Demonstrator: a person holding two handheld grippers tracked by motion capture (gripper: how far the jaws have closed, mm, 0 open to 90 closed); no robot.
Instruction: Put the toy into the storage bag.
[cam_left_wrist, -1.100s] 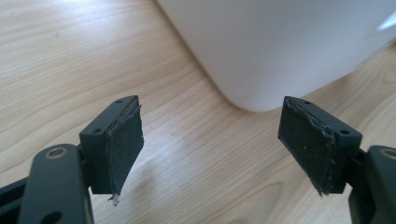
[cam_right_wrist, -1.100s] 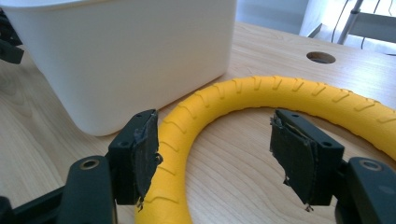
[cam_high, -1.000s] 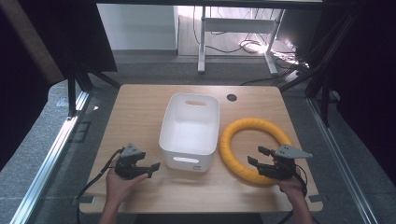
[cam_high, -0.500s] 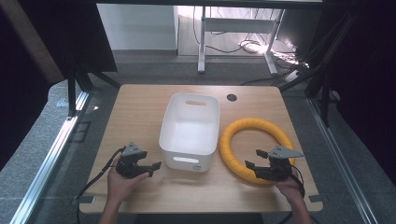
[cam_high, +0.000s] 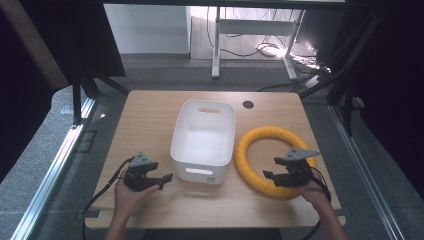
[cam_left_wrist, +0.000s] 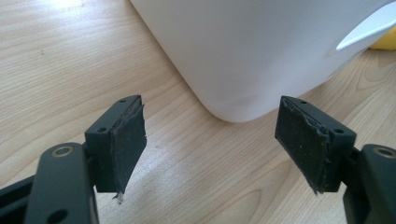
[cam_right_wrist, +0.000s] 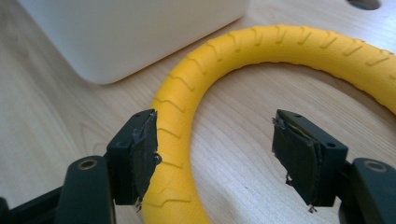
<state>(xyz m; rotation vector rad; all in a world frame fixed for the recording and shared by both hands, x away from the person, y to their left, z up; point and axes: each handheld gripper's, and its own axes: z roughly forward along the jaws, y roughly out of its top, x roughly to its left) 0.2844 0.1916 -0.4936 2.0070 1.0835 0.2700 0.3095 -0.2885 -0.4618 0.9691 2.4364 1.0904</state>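
A yellow ribbed ring (cam_high: 248, 145) (cam_right_wrist: 280, 44) lies flat on the wooden table (cam_high: 150, 115), to the right of a white plastic bin (cam_high: 200, 172) (cam_left_wrist: 261, 46) (cam_right_wrist: 130, 32). My right gripper (cam_high: 270, 178) (cam_right_wrist: 215, 149) hovers low over the ring's near arc. Its jaws have just been opening and stand wide. The ring's band runs between them beside the left pad, and nothing is gripped. My left gripper (cam_high: 164, 181) (cam_left_wrist: 210, 140) rests near the bin's front left corner, open and empty, pointing at that corner.
A round cable hole (cam_high: 248, 104) (cam_right_wrist: 364, 3) sits in the tabletop behind the ring. The bin has handle slots in its end walls and looks empty inside. Bare wood lies left of the bin. Metal frame legs and cables stand beyond the table's far edge.
The right gripper's jaws have spread wider over the ring's near arc, and that hand has shifted slightly. The left hand and gripper have stayed put.
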